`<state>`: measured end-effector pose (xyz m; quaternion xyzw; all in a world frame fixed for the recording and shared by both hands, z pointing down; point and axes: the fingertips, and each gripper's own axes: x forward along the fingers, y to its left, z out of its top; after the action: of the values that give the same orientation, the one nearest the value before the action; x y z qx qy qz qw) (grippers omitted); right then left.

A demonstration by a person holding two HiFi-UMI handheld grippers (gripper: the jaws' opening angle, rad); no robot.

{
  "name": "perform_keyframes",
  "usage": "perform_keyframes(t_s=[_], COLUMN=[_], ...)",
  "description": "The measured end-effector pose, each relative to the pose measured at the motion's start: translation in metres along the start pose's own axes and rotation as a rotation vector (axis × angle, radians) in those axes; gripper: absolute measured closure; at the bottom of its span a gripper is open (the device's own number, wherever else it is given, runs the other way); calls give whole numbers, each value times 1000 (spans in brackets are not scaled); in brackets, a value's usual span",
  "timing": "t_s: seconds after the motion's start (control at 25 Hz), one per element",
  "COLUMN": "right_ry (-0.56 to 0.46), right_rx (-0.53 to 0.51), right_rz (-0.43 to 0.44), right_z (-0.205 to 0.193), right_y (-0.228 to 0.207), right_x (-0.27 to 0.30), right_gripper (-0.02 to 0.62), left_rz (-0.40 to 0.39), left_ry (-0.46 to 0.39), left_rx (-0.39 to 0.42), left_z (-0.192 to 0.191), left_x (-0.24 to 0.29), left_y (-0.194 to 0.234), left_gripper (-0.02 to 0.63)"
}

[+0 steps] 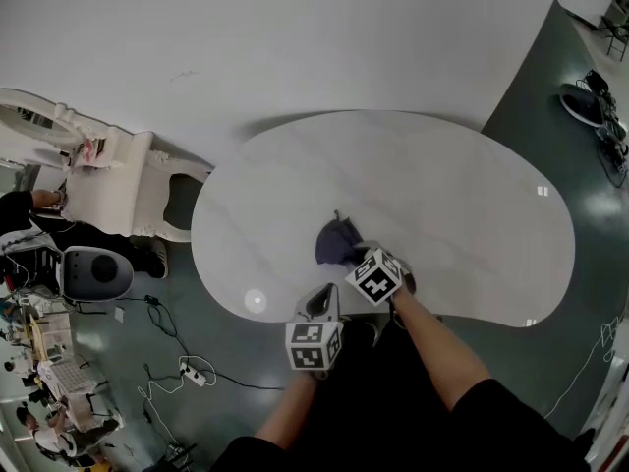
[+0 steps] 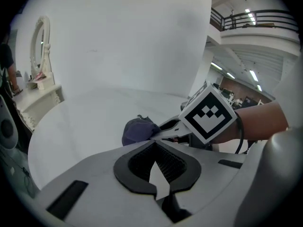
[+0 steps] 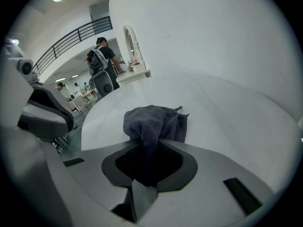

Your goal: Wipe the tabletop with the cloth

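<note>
A dark blue-grey cloth [image 1: 337, 243] lies bunched on the white kidney-shaped tabletop [image 1: 452, 195], near its front edge. My right gripper [image 1: 354, 257] is shut on the cloth [image 3: 154, 124], which hangs in a fold from between the jaws and rests on the table. My left gripper [image 1: 322, 303] hangs at the table's front edge, just left of the right one, jaws shut with nothing between them. From the left gripper view the cloth [image 2: 138, 129] shows ahead, with the right gripper [image 2: 163, 133] and its marker cube beside it.
A white ornate dresser with an oval mirror [image 1: 93, 165] stands left of the table. Cables and a power strip [image 1: 192, 372] lie on the dark floor. A person with a backpack [image 3: 102, 56] stands at the dresser. A white backdrop wall [image 1: 295, 37] rises behind the table.
</note>
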<state>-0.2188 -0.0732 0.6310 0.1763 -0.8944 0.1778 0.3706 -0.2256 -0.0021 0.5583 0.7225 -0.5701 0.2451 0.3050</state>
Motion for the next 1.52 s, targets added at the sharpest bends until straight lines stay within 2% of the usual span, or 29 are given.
perform_keyframes(t_s=[0.4,0.6,1.04,1.52], right_ry=[8,7,-35,-59], right_rx=[32,52,249,395], right_rz=[-48,-102,-236,-376], right_z=[-50,-79,-146,-216], right_y=[-51,-77,-132,-168], right_x=[-56,-88,-156,-228], right_gripper=[538,538,538,538], left_rz=[-90,-128,-238,-372], left_ry=[25,30,53,78], left_rx=[98,132,233,349], left_z=[17,25,35,40], left_x=[34,49,82,114], left_y=[-63,-94,-163,-246], left_gripper=[600,600,600,600])
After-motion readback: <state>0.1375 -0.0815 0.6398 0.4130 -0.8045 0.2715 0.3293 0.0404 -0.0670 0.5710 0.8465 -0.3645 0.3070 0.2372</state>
